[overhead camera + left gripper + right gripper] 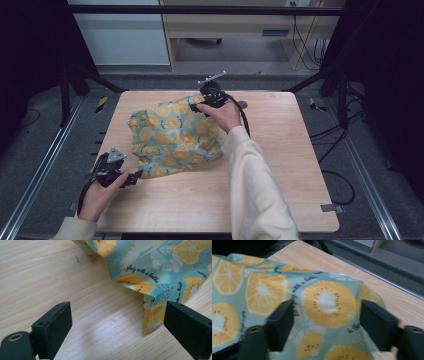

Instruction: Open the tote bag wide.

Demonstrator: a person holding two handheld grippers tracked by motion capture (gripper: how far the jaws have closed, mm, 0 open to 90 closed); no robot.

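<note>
A light blue cloth (172,135) printed with orange and kiwi slices lies rumpled on the wooden table (280,165). My left gripper (135,176) rests low at the cloth's near left corner, open, and the cloth's corner (151,315) hangs just inside the right jaw. My right gripper (197,106) hovers over the cloth's far edge, held by a hand in a cream sleeve. Its jaws stand open above a raised fold of the cloth (327,302), with nothing pinched between them.
Black frame bars (80,80) stand at the table's back corners. A small round grey disc (242,105) sits on the table behind the right hand. Bare wood spreads to the right and front of the cloth.
</note>
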